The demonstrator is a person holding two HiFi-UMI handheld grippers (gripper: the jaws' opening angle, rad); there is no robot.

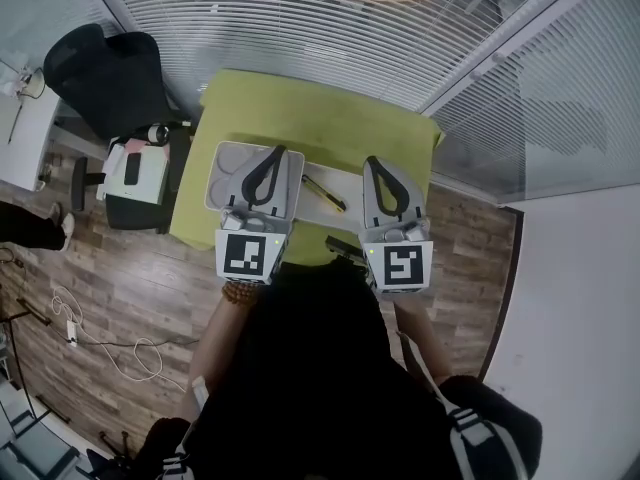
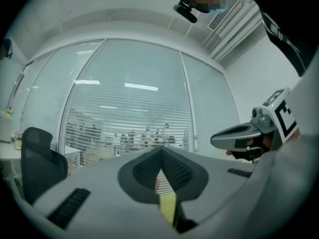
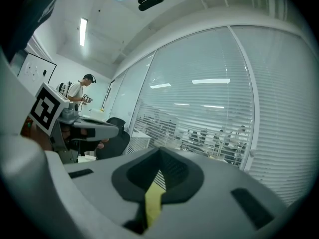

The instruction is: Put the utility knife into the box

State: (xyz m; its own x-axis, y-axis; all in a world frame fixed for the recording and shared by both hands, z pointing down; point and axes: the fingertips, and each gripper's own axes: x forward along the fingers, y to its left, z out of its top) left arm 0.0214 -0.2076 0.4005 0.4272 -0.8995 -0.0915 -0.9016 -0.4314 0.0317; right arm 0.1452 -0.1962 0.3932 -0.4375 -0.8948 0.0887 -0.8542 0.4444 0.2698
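The utility knife [image 1: 325,195], yellow and black, lies on the green table [image 1: 310,118] between my two grippers. The open pale grey box [image 1: 228,173] sits on the table's left part. My left gripper [image 1: 277,152] hangs over the box's right side, its jaws shut with nothing in them. Just right of the knife is my right gripper [image 1: 371,162], also shut and empty. Both gripper views look level at the window blinds. The left gripper [image 2: 160,152] and the right gripper [image 3: 160,152] each show only a green sliver of table below their closed tips.
A black office chair [image 1: 105,73] and a low white cabinet [image 1: 135,173] stand left of the table. A small dark object [image 1: 345,248] lies by the table's near edge. Glass walls with blinds [image 1: 330,28] run behind the table. A person [image 3: 79,91] stands far off.
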